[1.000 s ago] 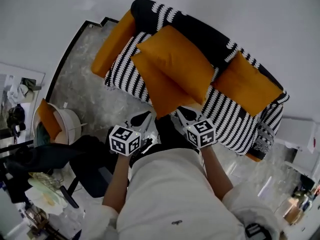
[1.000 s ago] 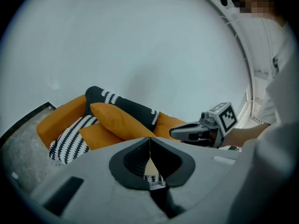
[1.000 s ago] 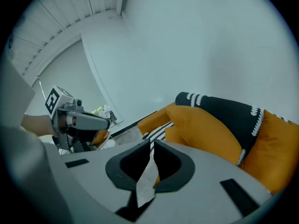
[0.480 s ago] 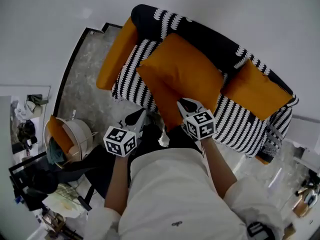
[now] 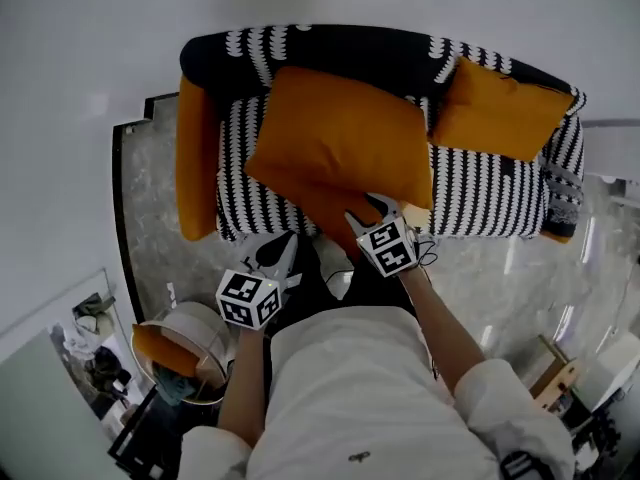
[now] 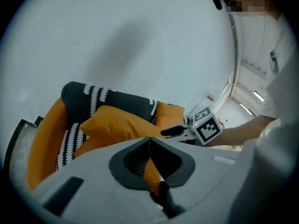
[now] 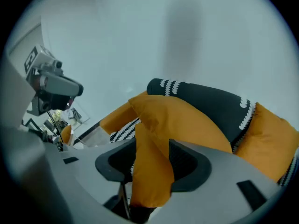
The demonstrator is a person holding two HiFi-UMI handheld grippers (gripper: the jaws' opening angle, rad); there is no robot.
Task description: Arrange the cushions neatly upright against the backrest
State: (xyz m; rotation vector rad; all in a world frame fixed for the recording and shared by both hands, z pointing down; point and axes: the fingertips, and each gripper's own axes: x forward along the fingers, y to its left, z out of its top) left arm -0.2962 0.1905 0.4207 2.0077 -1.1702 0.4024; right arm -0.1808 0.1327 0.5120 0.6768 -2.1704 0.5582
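A corner of the middle cushion lies between the fingers of the right gripper, which are being opened in release. The left gripper is kept clear of the sofa with its fingers clenched on nothing. The cushion is leaned toward the backrest, so a clean withdrawal without dragging it flat is judged to be called for next.

Grey marbled floor, black strip along its edge. White wall beyond. Round white basket lower left, orange item inside. Wooden object lower right.

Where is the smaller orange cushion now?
The smaller orange cushion leans on the black backrest at the right end of the sofa in the head view, right of the large orange cushion.
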